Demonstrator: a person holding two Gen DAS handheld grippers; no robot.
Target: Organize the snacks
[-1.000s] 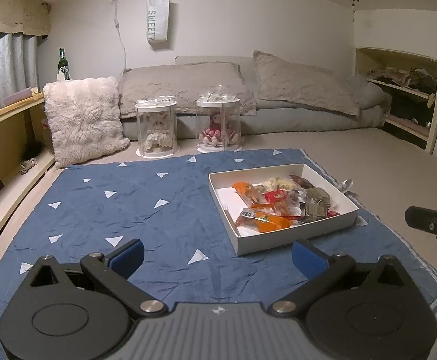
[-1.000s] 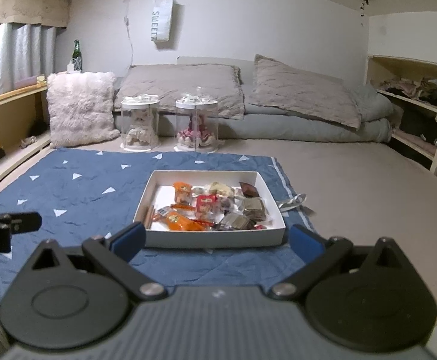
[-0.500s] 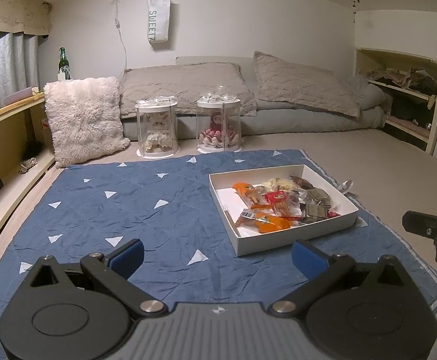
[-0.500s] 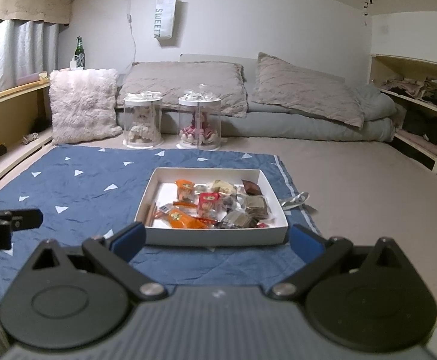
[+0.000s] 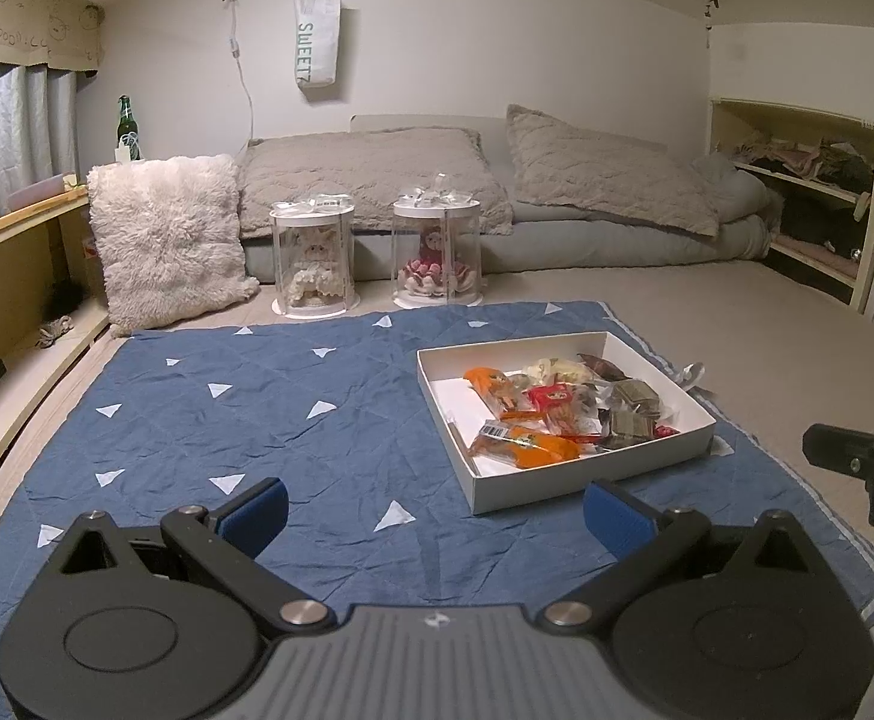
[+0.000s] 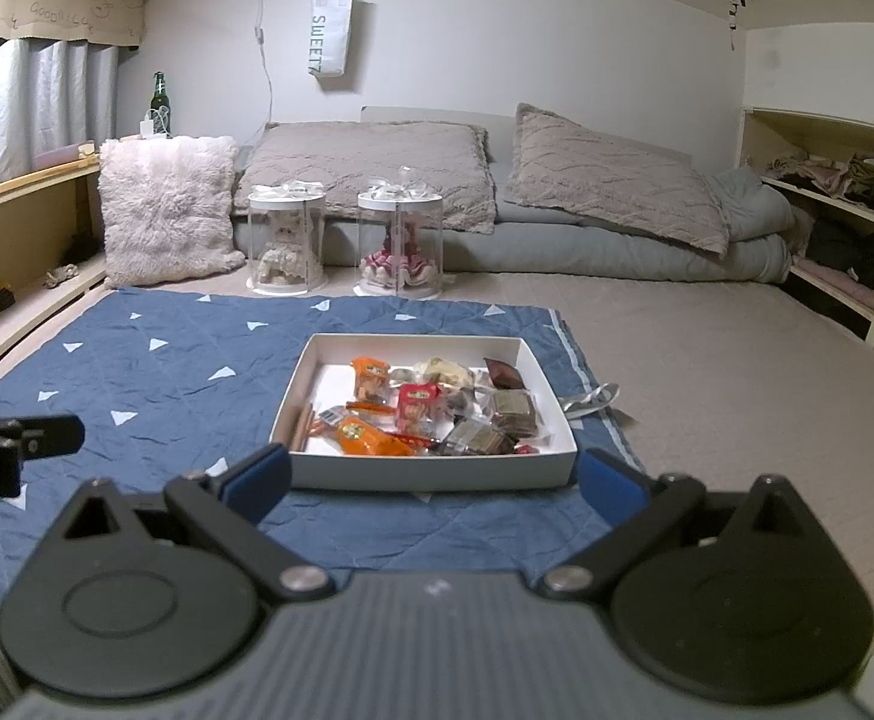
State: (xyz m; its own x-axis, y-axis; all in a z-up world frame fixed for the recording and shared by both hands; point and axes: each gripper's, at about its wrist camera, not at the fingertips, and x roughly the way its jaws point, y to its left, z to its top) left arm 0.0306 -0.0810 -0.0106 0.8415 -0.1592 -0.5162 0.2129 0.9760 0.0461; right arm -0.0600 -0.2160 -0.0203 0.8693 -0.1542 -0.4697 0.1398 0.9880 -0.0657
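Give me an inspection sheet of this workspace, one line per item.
Surface: blue quilted mat with white triangles, wrinkled, on a beige floor.
Job's things: white box on the mat, holding mixed wrapped snacks.
Clutter: silvery wrapper beside the box.
Grippers: left gripper and right gripper both open, empty.
Cables: white cord hanging on the wall.
Surroundings: two clear doll cases, cushions, shelves.
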